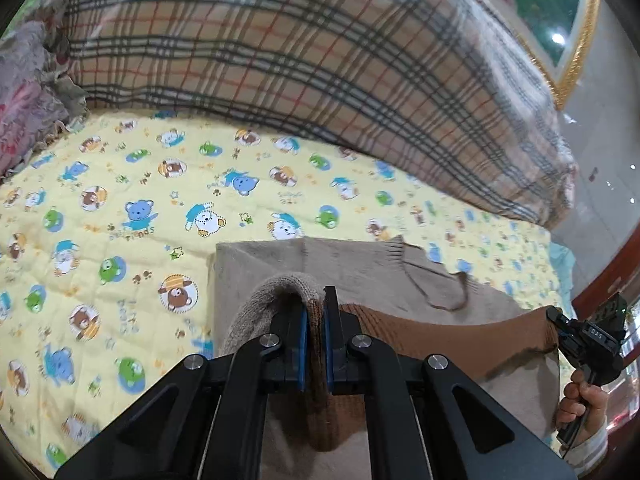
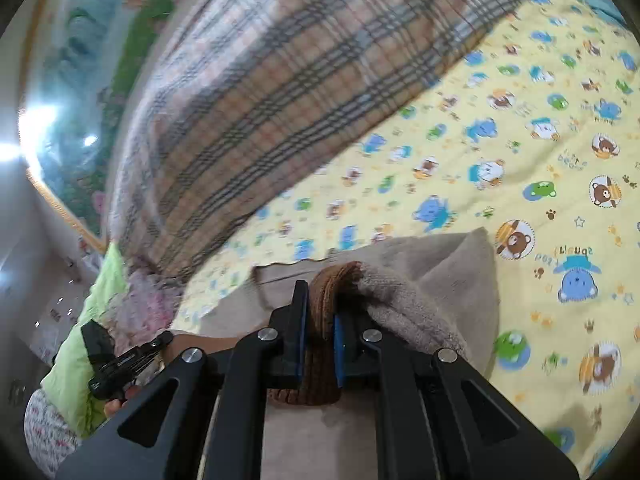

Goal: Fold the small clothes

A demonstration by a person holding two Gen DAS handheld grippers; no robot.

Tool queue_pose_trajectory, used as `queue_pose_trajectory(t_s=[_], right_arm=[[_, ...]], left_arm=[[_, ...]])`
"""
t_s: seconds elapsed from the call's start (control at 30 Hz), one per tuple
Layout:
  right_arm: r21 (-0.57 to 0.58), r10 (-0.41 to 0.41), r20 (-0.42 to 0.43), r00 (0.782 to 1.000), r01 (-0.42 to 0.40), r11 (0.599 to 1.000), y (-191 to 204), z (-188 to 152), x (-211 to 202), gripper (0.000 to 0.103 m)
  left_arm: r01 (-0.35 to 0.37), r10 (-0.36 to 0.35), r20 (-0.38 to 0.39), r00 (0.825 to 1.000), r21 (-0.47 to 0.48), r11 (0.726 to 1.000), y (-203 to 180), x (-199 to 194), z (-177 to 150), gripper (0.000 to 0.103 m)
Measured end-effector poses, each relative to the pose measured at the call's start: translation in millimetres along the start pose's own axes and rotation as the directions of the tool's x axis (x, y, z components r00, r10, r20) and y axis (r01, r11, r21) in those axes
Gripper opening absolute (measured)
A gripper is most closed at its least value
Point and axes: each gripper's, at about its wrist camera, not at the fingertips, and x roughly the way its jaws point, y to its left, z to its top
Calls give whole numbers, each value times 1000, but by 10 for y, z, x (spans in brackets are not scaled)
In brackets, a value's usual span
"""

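A small beige knit sweater (image 1: 360, 268) with a brown ribbed hem lies on the yellow cartoon-print quilt (image 1: 120, 200). My left gripper (image 1: 315, 300) is shut on the sweater's hem, beige knit bunched over its left finger. The brown hem (image 1: 460, 332) stretches right to my right gripper (image 1: 554, 320), seen at the right edge. In the right wrist view, my right gripper (image 2: 320, 292) is shut on the brown hem (image 2: 320, 360), with beige knit (image 2: 440, 280) folded over to its right. My left gripper (image 2: 164, 338) shows at lower left.
A large plaid blanket (image 1: 320, 80) is heaped across the back of the bed, also in the right wrist view (image 2: 260, 120). Crumpled floral fabric (image 1: 32, 92) lies at far left. A gold-framed picture (image 1: 580, 40) hangs on the wall behind.
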Motion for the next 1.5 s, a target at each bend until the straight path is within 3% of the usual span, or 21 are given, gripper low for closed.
queue_pose_trajectory(t_s=[0.17, 0.27, 0.43, 0.47, 0.5, 0.53, 0.57, 0.63, 0.73, 0.8, 0.9, 1.03, 1.1, 1.17, 1.27, 1.33, 1.4, 1.43, 1.5], right_arm=[[40, -92, -43, 995, 93, 995, -233, -18, 249, 12], [86, -79, -56, 995, 83, 993, -360, -15, 288, 14], [97, -56, -41, 998, 60, 993, -336, 35, 201, 19], [79, -58, -32, 998, 60, 995, -290, 47, 151, 24], [66, -64, -24, 998, 65, 996, -248, 55, 130, 29], [50, -81, 2, 997, 81, 995, -208, 67, 57, 42], [43, -93, 22, 995, 92, 995, -184, 75, 18, 54], [21, -107, 91, 990, 105, 994, -103, 87, -176, 56], [-29, -68, 101, 993, 71, 997, 74, -11, -311, 56], [-102, -39, 59, 998, 45, 994, 258, -146, -261, 56], [-273, -34, -129, 991, -3, 962, 650, -484, 102, 55], [-410, -73, -348, 935, -82, 909, 914, -778, 620, 54], [-432, -118, -362, 925, -54, 900, 888, -757, 739, 54], [-419, -155, -328, 932, 4, 908, 762, -621, 795, 54], [-339, -258, -206, 944, 179, 924, 416, -281, 748, 54], [-241, -263, -124, 957, 228, 943, 217, -113, 617, 54], [-150, -252, -42, 967, 243, 958, 97, -16, 455, 54], [-104, -282, 19, 959, 283, 954, 47, 16, 331, 55], [-50, -280, 76, 957, 284, 957, -4, 15, 158, 55]], left_arm=[[-44, 44, -61, 997, -7, 999, 125, 380, -31, 6], [-49, 47, -71, 996, -24, 999, 198, 469, -57, 10], [10, -12, -75, 997, -19, 1000, 186, 300, 8, 15], [16, -17, -76, 997, -15, 1000, 179, 245, 22, 19], [4, -5, -59, 998, -8, 1000, 172, 141, 30, 31], [-20, 20, -36, 999, 1, 1000, 163, 52, 36, 41], [-38, 39, -16, 999, 12, 999, 149, -33, 43, 59], [-22, 21, 15, 1000, 29, 999, 117, -261, 11, 59], [115, -115, -7, 993, 89, 989, -128, -474, -155, 59], [182, -171, -77, 982, 174, 968, -451, -448, -349, 59], [233, -171, -210, 963, 319, 919, -978, -200, -690, 60], [174, -47, -272, 961, 465, 868, -1268, 206, -886, 60], [145, -27, -265, 964, 436, 888, -1150, 358, -752, 61], [104, -9, -245, 969, 378, 920, -968, 449, -547, 61], [-26, 72, -169, 983, 264, 964, -582, 559, -169, 54], [-124, 146, -107, 984, 190, 974, -352, 586, 36, 53], [-139, 145, -85, 986, 80, 987, -125, 572, 221, 50], [-142, 144, -80, 986, 31, 989, -39, 533, 268, 51], [-159, 158, -65, 985, -11, 987, 60, 411, 280, 51]])
